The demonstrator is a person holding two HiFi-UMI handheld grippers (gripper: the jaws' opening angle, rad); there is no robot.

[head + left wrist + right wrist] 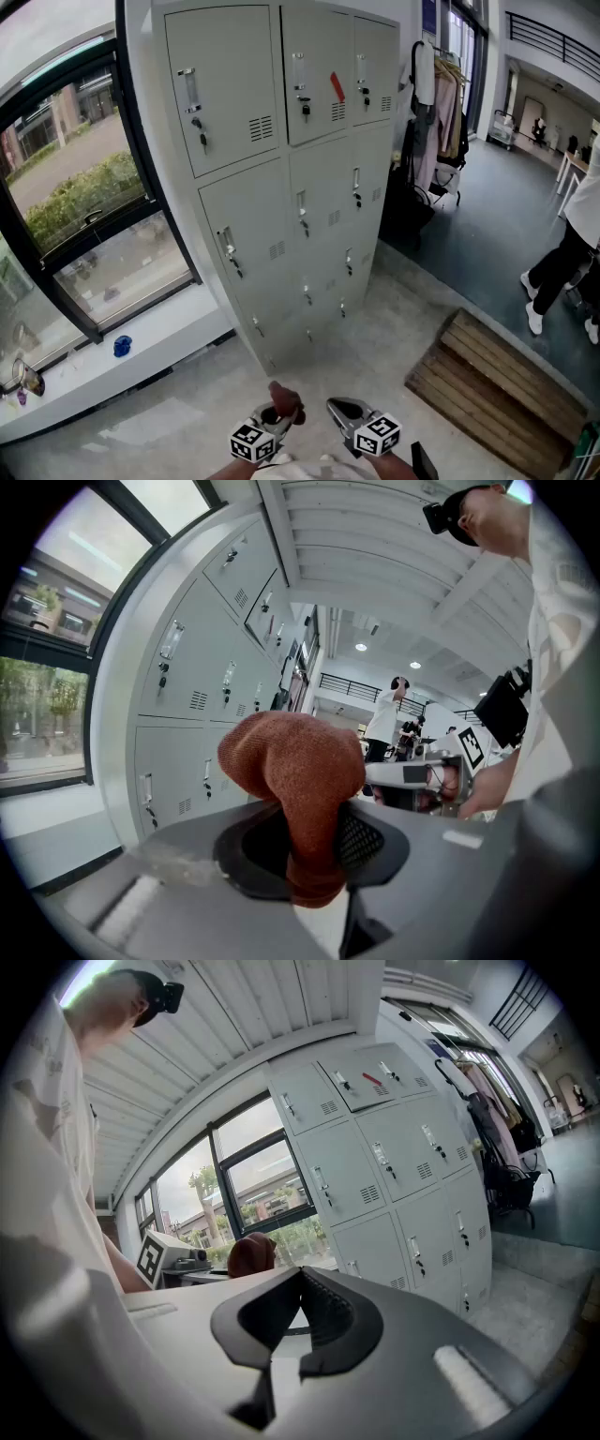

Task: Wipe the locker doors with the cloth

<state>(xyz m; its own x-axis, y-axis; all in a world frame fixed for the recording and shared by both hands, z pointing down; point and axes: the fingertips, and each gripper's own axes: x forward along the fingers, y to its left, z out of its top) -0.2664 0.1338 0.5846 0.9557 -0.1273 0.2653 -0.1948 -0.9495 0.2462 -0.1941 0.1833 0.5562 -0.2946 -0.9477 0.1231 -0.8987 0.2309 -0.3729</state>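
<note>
The left gripper (314,855) clamps a rust-brown cloth (298,775) that bulges up out of its jaws, while the right gripper (300,1277) beside it has its jaws closed on nothing, both held low, short of the grey locker doors (246,216).

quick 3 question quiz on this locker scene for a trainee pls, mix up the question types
1. True or false: the left claw is shut on the rust-brown cloth.
2. Multiple choice: the red mark is on a locker door in which row? A top, B middle, C bottom.
3. Fill in: the right claw has its jaws together and holds ____.

Key: 1 true; 2 A; 3 nothing.
</note>
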